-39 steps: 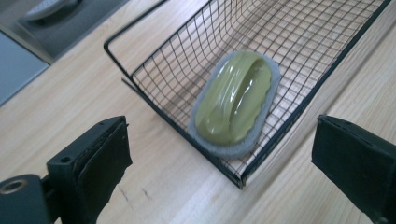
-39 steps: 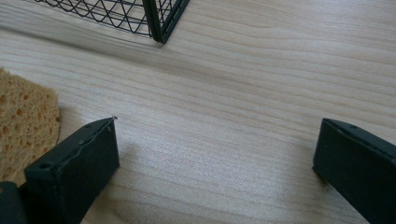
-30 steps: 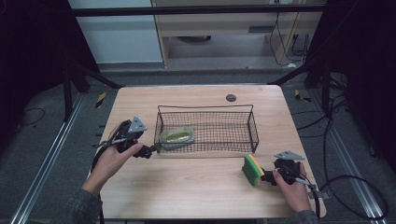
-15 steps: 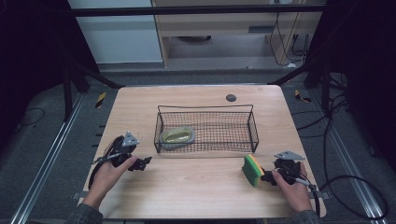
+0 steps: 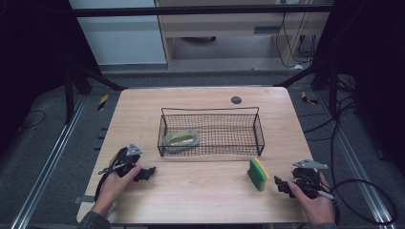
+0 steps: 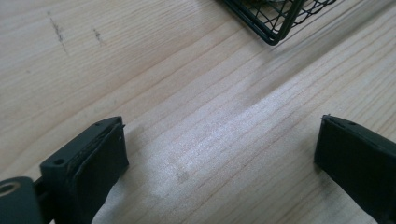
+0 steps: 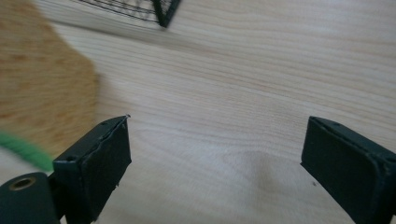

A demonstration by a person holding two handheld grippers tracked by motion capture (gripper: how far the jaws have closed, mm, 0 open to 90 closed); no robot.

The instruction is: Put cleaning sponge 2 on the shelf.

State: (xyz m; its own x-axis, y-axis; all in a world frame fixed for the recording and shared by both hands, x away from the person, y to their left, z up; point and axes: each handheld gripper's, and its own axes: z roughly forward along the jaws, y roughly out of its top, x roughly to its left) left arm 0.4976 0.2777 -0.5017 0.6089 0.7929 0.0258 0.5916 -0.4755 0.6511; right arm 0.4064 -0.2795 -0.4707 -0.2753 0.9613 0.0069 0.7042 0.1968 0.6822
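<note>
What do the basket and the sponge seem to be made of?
Basket: apparently thin metal wire with a dark, matte coating; the sign is its open grid walls. Sponge: likely soft yellow foam with a green scouring layer, judged by its two colour bands.

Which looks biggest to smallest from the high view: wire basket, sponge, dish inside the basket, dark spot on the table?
1. Wire basket
2. Dish
3. Sponge, standing on edge, which may make it look smaller than it is
4. Dark spot
</note>
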